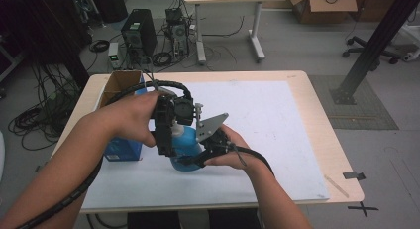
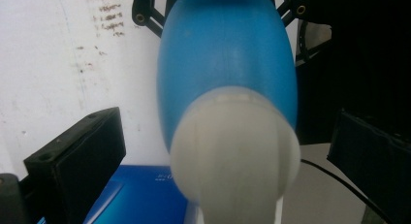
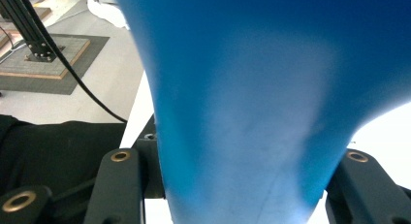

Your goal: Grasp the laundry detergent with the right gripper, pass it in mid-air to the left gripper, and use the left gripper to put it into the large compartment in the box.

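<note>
**Blue bottle held between two grippers above the surface**

At the left edge of the surface [image 1: 297, 90] stands an open cardboard box [image 1: 121, 83], with a blue carton [image 1: 121, 149] just in front of it. The left gripper [image 1: 171, 130] sits over the white cap [image 2: 237, 151] of the blue bottle [image 1: 185, 144]; its jaws stand wide on either side of the cap, not touching it. The bottle is near the middle front of the white sheet [image 1: 267, 120]. The right gripper [image 1: 198, 159] clamps the bottle's blue body from the right, jaws pressed against both sides.
</note>
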